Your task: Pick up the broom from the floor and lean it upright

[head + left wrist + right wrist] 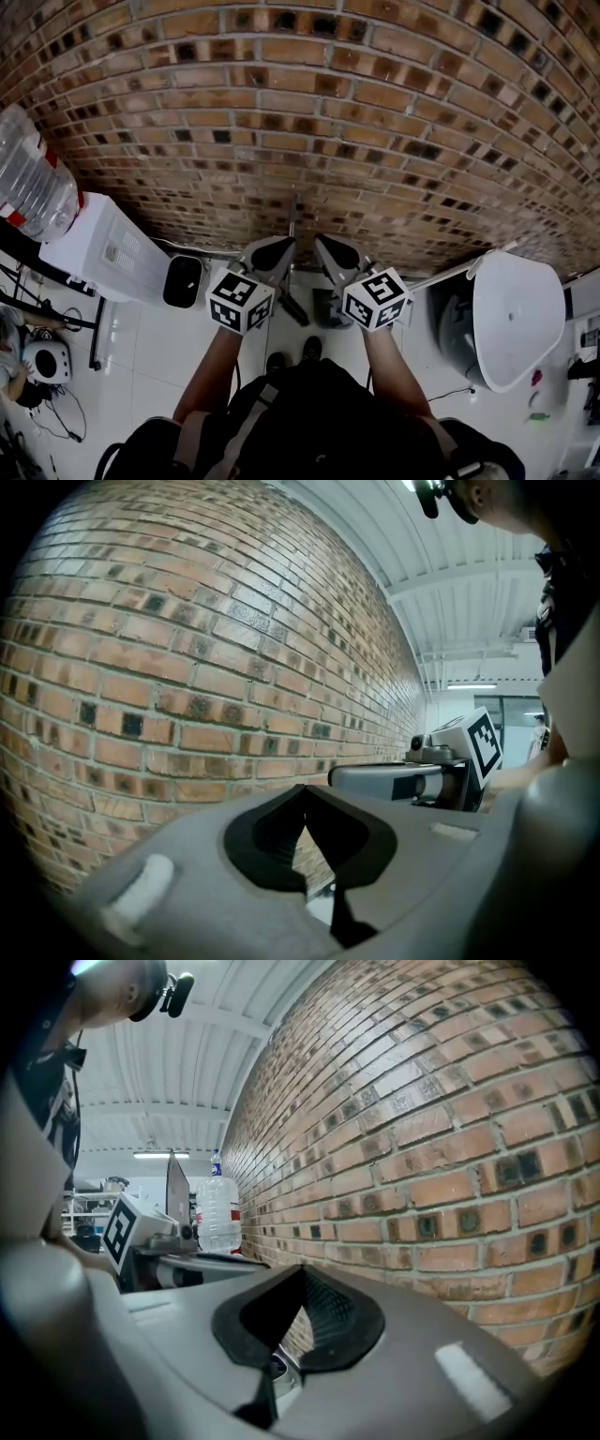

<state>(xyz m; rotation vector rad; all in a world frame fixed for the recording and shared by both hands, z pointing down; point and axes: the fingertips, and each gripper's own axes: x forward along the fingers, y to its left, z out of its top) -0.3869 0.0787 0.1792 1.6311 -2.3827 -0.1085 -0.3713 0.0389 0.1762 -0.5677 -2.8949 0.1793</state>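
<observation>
Two tools clenched, nothing gripped: left tool (302, 794) and right tool (300, 1274) side by side, facing brick wall (300, 112).
Broom (292, 223) handle stands against wall, between and just beyond them. Water bottle (33, 183), red label too small to read, on dispenser (103, 248) left of left tool; white rounded object (516, 319) right of right tool.

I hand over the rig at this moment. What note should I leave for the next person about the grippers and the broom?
Left gripper: shut, empty, facing the brick wall.
Right gripper: shut, empty, beside the left one.
Broom: a thin pole, apparently its handle, stands against the wall between the two grippers; its lower end is mostly hidden behind them.
Done: the broom seems leaned upright; neither gripper holds it.
Left: check that it stands firm, then back away.
</observation>
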